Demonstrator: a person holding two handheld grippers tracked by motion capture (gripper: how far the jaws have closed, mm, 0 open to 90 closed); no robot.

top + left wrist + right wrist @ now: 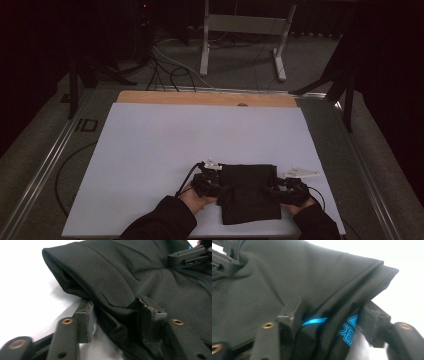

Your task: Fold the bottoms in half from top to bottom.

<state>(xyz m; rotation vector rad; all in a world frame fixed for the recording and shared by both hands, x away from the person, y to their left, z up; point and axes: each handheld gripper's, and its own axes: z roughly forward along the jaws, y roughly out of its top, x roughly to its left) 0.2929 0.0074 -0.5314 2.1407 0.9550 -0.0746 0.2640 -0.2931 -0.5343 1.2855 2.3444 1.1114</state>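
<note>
Both forearms, in dark sleeves, come in from the near edge of the high view and angle slightly inward. The left hand (196,199) wraps around the body of the left gripper (220,186), which lies low and points to the right, toward the other hand. The right hand (298,204) holds the right gripper (272,192) the same way, pointing left, so the two face each other. In the left gripper view, its two black jaws stand one on each side of a fold of black woven cloth (130,277), pads against it. In the right gripper view, its jaws likewise pinch a bunched edge of that cloth.
</note>
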